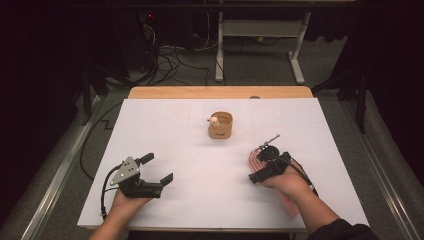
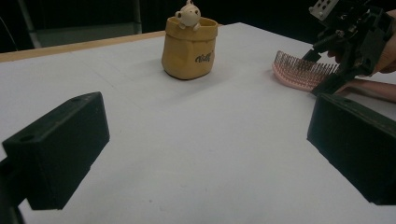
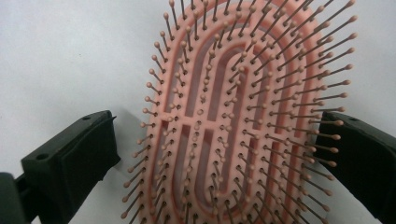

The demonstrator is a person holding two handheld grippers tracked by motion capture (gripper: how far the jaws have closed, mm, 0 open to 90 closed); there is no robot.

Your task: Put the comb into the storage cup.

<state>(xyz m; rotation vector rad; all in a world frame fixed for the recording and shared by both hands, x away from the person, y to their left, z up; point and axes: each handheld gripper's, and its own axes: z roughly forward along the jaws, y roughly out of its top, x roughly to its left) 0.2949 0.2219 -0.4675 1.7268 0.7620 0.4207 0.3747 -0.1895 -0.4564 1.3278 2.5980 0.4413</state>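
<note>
A pink hairbrush (image 3: 233, 107) lies bristles up on the white table (image 1: 200, 165) at the right. My right gripper (image 3: 215, 158) hangs over its head, open, one jaw on each side; the left jaw stands clear of the bristles and the right jaw just meets them. In the high view the right gripper (image 1: 258, 164) covers the brush head (image 1: 253, 161), and the handle runs back under the hand. My left gripper (image 1: 159, 168) rests at the front left, open and holding nothing. Its own view (image 2: 205, 154) shows the hairbrush (image 2: 299, 72) off to the right.
A tan pot (image 1: 220, 125) with a small cream figure on its rim stands at mid-table toward the back, also seen as the pot (image 2: 189, 46) in the left gripper view. A wooden edge (image 1: 220, 92) borders the table's far side.
</note>
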